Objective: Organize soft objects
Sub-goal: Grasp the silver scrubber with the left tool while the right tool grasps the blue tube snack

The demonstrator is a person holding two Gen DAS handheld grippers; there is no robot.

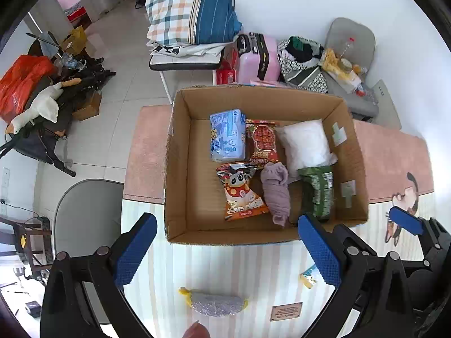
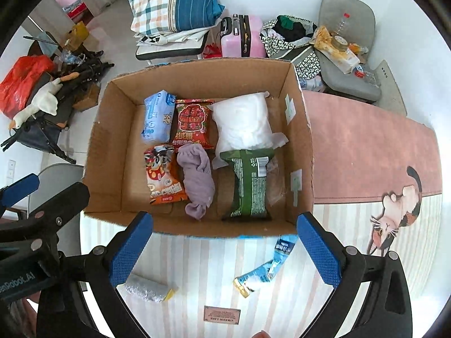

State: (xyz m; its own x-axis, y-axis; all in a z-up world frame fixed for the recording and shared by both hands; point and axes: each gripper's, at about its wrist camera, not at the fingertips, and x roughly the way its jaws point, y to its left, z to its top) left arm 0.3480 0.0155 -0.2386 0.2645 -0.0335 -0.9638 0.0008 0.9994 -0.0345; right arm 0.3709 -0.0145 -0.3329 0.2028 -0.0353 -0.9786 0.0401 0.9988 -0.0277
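Below, the silver packet [image 1: 215,304] lies between the left gripper's [image 1: 225,253] spread jaws.

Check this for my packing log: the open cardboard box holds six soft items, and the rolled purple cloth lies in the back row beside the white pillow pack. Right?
Nearly. The rolled purple cloth lies in the front row of the open cardboard box, between the orange snack bag and green packet; right wrist view.

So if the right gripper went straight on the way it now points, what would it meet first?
Probably the near wall of the cardboard box, ahead of the open right gripper; depth is unclear, so it might pass over onto the purple cloth.
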